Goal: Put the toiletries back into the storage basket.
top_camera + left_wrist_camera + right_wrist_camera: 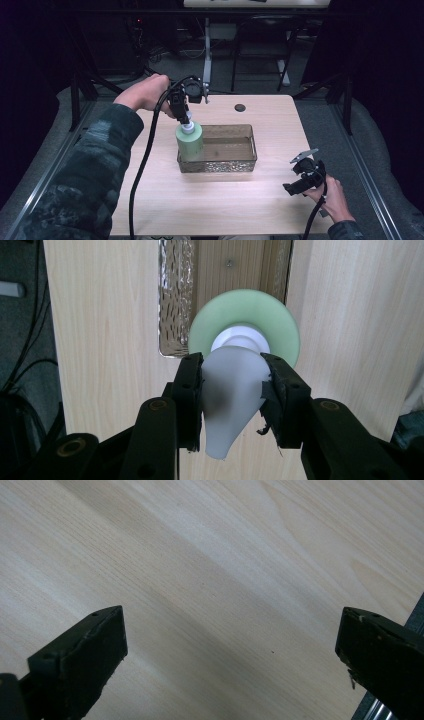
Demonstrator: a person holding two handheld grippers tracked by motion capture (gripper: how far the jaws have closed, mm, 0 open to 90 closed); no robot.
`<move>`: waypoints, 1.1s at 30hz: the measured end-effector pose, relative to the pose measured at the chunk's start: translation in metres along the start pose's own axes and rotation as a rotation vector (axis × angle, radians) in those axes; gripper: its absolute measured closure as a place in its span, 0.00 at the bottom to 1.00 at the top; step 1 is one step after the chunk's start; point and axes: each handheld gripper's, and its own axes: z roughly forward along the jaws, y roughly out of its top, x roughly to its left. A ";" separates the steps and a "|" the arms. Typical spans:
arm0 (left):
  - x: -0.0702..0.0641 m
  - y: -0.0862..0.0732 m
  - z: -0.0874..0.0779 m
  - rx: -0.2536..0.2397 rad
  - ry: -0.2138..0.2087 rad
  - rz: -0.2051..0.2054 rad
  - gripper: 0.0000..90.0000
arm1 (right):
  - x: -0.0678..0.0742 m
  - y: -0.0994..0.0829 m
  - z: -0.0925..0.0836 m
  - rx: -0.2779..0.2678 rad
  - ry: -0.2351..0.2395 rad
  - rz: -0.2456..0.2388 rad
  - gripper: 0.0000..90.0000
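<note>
A pale green bottle (190, 140) with a white pump top (234, 395) stands upright at the left end of a clear mesh-patterned basket (235, 164). My left gripper (181, 111) points down from above and is shut on the white pump top, whose nozzle runs down between the two black pads. The bottle's green shoulder (270, 325) lies just beyond the jaws in the left gripper view. My right gripper (300, 181) rests low over the table's front right, jaws wide apart with bare wood between them (230, 645).
The wooden table (150, 200) has a dark round hole (240, 107) near its far edge. A black cable (142, 170) trails from the left gripper across the table's left side. Metal rails and dark floor surround the table; its right edge (395, 705) is close to the right gripper.
</note>
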 end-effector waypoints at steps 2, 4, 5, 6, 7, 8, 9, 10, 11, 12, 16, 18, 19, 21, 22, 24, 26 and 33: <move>0.001 0.000 0.000 0.010 -0.007 0.003 0.70 | 0.000 0.000 0.000 -0.001 -0.001 0.000 0.00; 0.001 0.000 0.002 0.005 -0.006 0.000 0.70 | -0.001 0.000 0.000 0.001 -0.005 -0.003 0.00; 0.001 0.000 0.002 0.006 -0.007 -0.002 0.70 | -0.001 -0.001 0.000 0.000 -0.003 -0.003 0.00; 0.001 0.000 0.003 0.005 -0.004 -0.004 0.70 | -0.001 -0.001 0.000 0.001 -0.003 -0.003 0.00; 0.002 0.000 0.003 0.006 -0.011 -0.004 0.70 | -0.001 -0.001 0.000 0.001 -0.003 -0.003 0.00; 0.002 0.000 0.003 0.007 -0.010 -0.004 0.70 | -0.001 -0.001 0.000 0.001 -0.002 -0.001 0.00; 0.002 0.001 0.003 0.006 -0.013 -0.008 0.70 | -0.001 -0.001 0.000 0.001 -0.002 -0.001 0.00; 0.002 0.001 0.003 0.008 -0.012 -0.006 0.70 | -0.001 -0.001 0.000 0.003 -0.003 -0.003 0.00; 0.002 0.001 0.003 0.007 -0.013 -0.007 0.70 | -0.001 -0.001 0.000 0.003 -0.002 -0.001 0.00; 0.002 0.001 0.004 0.003 -0.013 -0.009 0.70 | -0.001 -0.001 0.000 0.003 -0.004 -0.001 0.00; 0.003 0.001 0.004 0.003 -0.001 -0.018 0.70 | -0.001 -0.001 0.000 0.002 -0.005 -0.001 0.00; 0.003 0.000 0.004 0.002 0.000 -0.020 0.70 | 0.000 -0.001 0.000 0.003 -0.006 0.001 0.00; 0.003 0.000 0.005 -0.006 0.007 -0.025 0.70 | 0.000 -0.001 -0.001 0.002 -0.005 0.000 0.00; 0.003 -0.002 0.004 -0.013 0.005 -0.032 0.69 | 0.000 -0.001 -0.001 0.002 -0.007 0.000 0.00; 0.003 -0.002 0.005 -0.024 0.004 -0.039 0.69 | 0.000 -0.001 -0.001 0.002 -0.006 0.000 0.00; 0.003 -0.003 0.005 -0.028 0.004 -0.045 0.69 | 0.000 -0.001 -0.001 0.002 -0.007 0.000 0.00; 0.003 -0.005 0.006 -0.041 0.006 -0.055 0.68 | 0.000 -0.001 -0.001 0.003 -0.010 -0.005 0.00; 0.006 -0.008 0.006 -0.054 0.001 -0.096 0.46 | 0.000 -0.001 -0.001 0.001 -0.005 0.000 0.00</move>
